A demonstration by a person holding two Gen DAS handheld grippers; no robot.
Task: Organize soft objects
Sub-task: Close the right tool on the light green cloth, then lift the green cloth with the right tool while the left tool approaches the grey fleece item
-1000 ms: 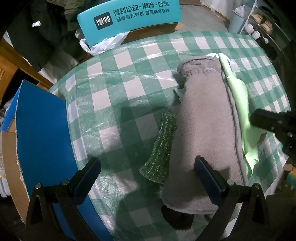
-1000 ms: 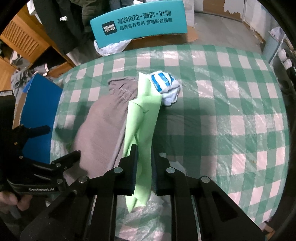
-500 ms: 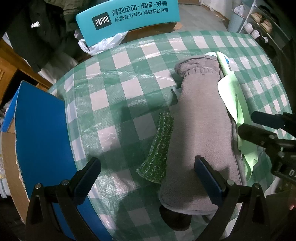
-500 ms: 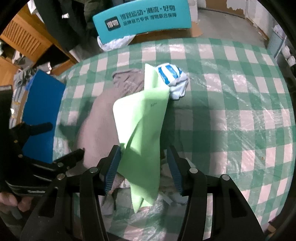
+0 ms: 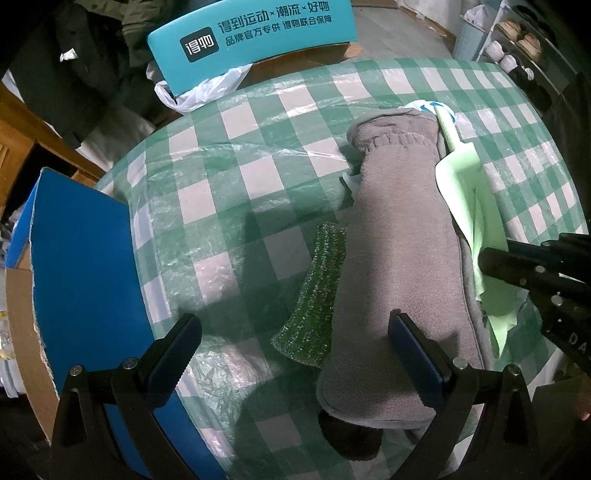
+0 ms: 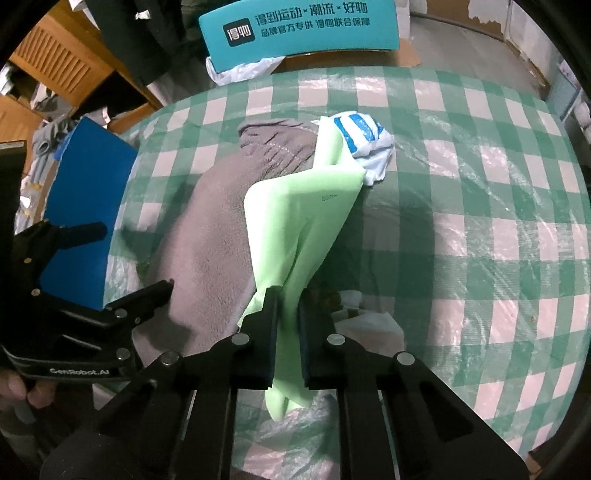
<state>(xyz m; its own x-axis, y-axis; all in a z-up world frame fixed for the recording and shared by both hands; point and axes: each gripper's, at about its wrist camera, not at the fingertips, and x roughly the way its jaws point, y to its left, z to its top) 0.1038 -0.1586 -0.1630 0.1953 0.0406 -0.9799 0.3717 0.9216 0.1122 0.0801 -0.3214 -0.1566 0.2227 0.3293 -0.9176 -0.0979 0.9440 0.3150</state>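
right tongs (image 6: 287,325) clamped on light green cloth (image 6: 306,218), lifted over grey towel (image 5: 399,251) | left tongs (image 5: 295,354) wide open, holding nothing, above towel's near end | green scrubber (image 5: 314,295) beside towel on checked worktop (image 5: 229,192) | blue box (image 5: 81,266) at worktop edge, contents unseen

Table's right half (image 6: 498,206) open for passage; left side blocked by upright blue box flap (image 5: 85,258), centre by grey towel (image 5: 399,258), teal sign (image 6: 299,26) walls far edge
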